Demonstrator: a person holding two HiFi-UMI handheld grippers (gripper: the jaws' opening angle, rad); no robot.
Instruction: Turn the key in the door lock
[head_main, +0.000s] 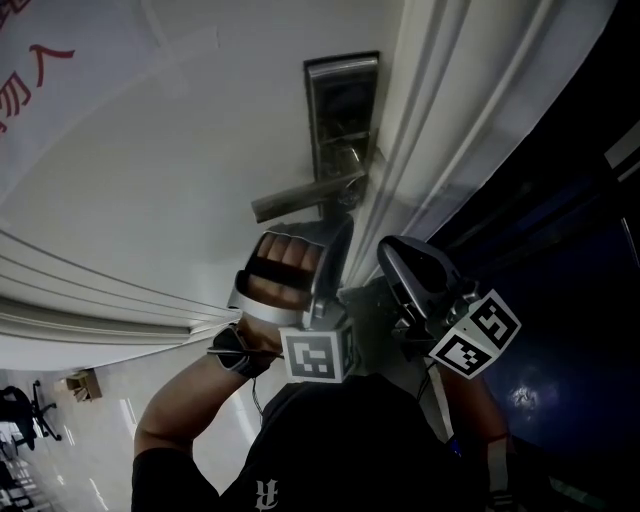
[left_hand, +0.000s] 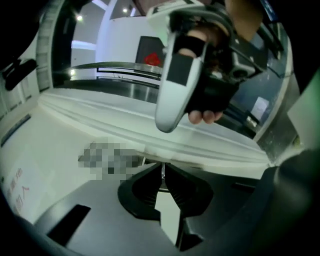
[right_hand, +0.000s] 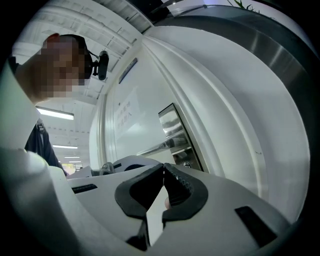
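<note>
A white door (head_main: 150, 180) carries a steel lock plate (head_main: 342, 110) with a lever handle (head_main: 305, 197). Just below the handle, the left gripper (left_hand: 162, 176) jaws pinch a thin metal key (left_hand: 161, 169). Beside it, the right gripper (right_hand: 163, 172) jaws meet, empty.

In the head view's centre, the left hand (head_main: 283, 268) held the left gripper (left_hand: 163, 168) pinched on a thin key (left_hand: 162, 173). Just right of it, the right gripper (right_hand: 163, 169) had its jaws pressed together.
</note>
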